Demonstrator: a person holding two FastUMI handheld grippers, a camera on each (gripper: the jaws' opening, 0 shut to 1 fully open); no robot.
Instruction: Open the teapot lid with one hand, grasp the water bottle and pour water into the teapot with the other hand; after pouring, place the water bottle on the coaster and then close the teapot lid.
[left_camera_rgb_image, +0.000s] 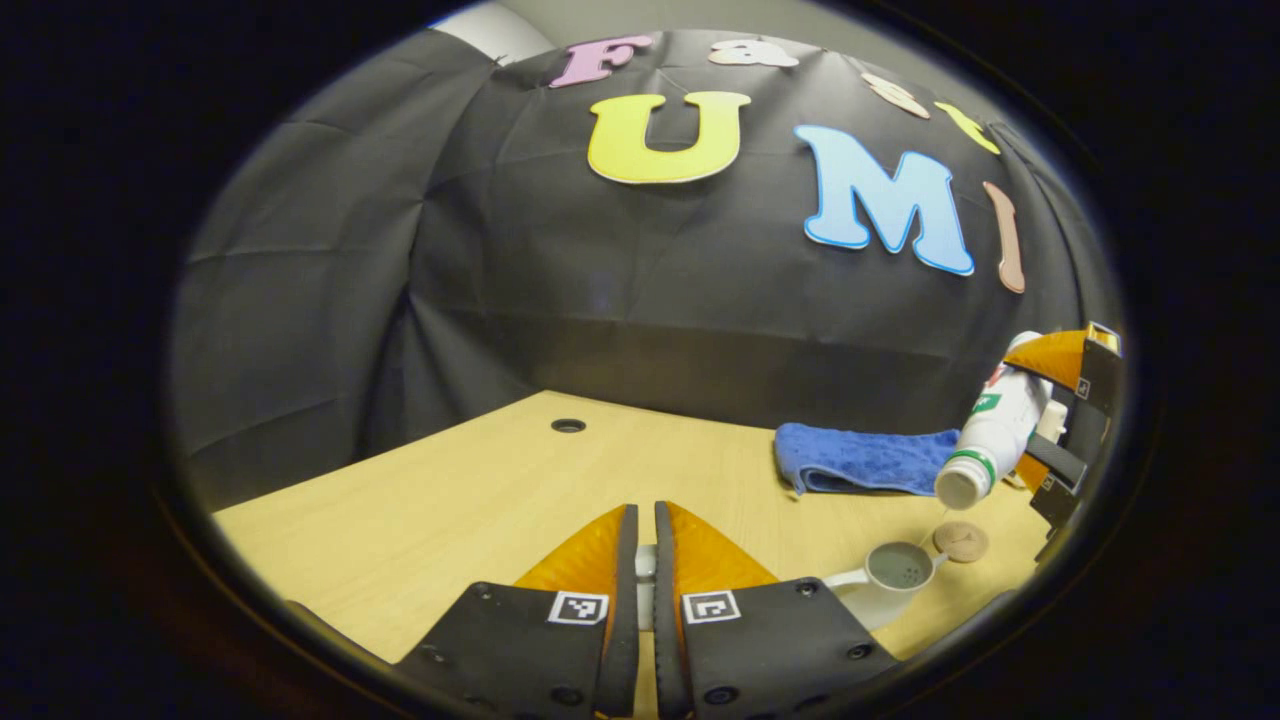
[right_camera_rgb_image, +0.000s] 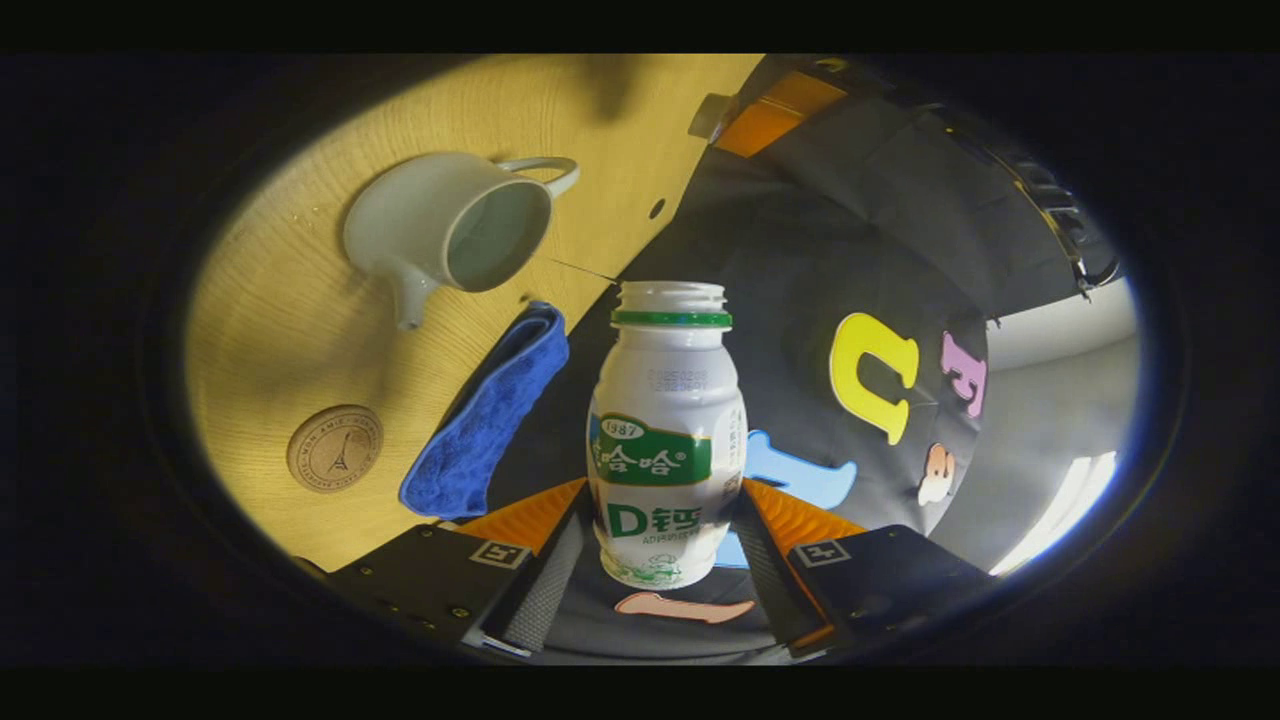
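bottle (right_camera_rgb_image: 665, 440): pinched by right gripper (right_camera_rgb_image: 660, 540), tipped, mouth over teapot (left_camera_rgb_image: 895, 572) at 8 o'clock
coaster (left_camera_rgb_image: 961, 541): just beside teapot, at 2 o'clock (next stop, probably)
left gripper (left_camera_rgb_image: 645, 560): nearly pressed together, something pale between (lid? can't tell)

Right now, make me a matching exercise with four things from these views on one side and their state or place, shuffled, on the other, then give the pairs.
Things:
1. water bottle
2. teapot
3. coaster
4. blue cloth

States:
A. lying folded on the table
B. lid off, standing open
C. bare, nothing resting on it
D. tipped, held in the right gripper

Pairs: 1-D, 2-B, 3-C, 4-A
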